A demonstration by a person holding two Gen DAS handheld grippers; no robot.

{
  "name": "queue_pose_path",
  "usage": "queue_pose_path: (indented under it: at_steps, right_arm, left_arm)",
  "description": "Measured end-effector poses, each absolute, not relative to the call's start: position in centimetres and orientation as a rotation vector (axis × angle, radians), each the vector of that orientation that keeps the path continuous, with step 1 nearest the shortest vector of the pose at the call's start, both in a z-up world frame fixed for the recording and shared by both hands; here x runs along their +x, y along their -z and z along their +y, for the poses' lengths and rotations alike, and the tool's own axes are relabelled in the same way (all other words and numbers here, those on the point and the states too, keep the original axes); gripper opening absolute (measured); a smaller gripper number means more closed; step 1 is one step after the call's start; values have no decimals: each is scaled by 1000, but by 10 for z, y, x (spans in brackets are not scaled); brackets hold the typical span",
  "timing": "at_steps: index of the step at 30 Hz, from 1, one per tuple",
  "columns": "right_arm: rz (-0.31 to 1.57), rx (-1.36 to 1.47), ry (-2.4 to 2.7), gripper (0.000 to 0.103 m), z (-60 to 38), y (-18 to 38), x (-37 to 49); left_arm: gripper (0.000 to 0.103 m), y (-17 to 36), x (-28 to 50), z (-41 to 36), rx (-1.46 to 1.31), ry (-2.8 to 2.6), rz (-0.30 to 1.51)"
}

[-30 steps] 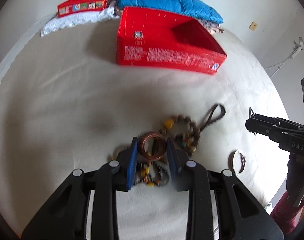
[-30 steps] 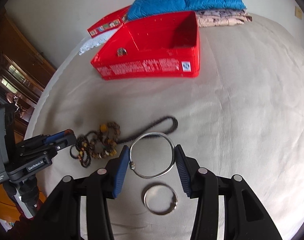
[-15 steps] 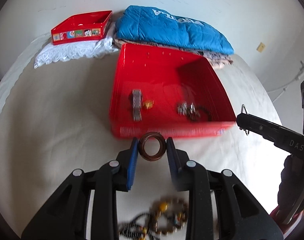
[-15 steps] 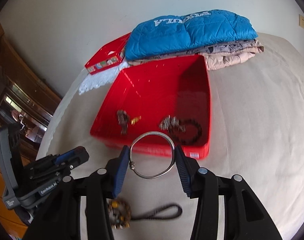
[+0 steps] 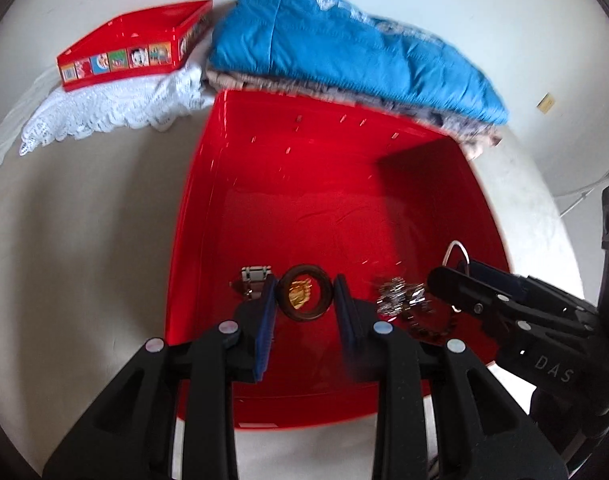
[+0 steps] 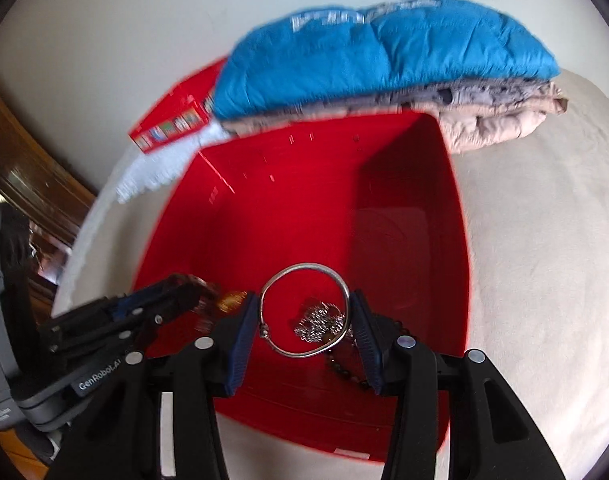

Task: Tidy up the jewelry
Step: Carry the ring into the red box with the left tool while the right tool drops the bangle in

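An open red box (image 5: 336, 184) lies on the cream bedspread; it also shows in the right wrist view (image 6: 304, 200). My left gripper (image 5: 304, 300) is shut on a brown wooden bangle (image 5: 282, 302) and holds it over the box's near part. My right gripper (image 6: 304, 318) is shut on a thin silver bangle (image 6: 304, 267) over the same box, to the right of the left one (image 5: 456, 288). On the box floor lie a silver clasp piece (image 5: 256, 274), a small gold piece (image 5: 300, 294), a silver chain cluster (image 6: 320, 322) and a dark beaded strand (image 6: 344, 368).
A folded blue quilted jacket (image 5: 352, 52) on beige clothes sits behind the box. A smaller red lid with cartoon pictures (image 5: 136, 48) rests on white lace (image 5: 104, 112) at the back left. Dark wooden furniture (image 6: 36, 184) stands at the left.
Both grippers have carried their bangles forward from the bedspread to above the red box. The loose beads and second silver ring on the bed have dropped out of view.
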State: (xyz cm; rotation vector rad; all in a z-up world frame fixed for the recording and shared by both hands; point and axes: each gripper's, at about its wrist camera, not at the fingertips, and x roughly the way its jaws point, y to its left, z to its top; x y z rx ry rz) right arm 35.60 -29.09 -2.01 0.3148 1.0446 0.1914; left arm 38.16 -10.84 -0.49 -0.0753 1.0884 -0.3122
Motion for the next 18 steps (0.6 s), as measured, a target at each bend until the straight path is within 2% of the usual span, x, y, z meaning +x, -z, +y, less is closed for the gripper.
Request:
queue_pose_path:
  at_steps: [10,12,15,16,18]
  right_arm:
    - [1030,247,-176,47,-283,21,354]
    - [1021,235,-169,56,-282,20,355]
    - [999,212,-149,56,-281,15,353]
    - [992,208,-144,56,-282,13,352]
    - [978,210,-142,56,-284,9,350]
  left_arm:
    - [28,14,384,-109,-53,307,1102]
    - [31,14,385,-109,-52,313,1103]
    - [41,12,382,-110,-53,323,1096]
    - [52,10,380,-109,-49,314,1084]
    - [54,7,377,-108,-42,304,1066]
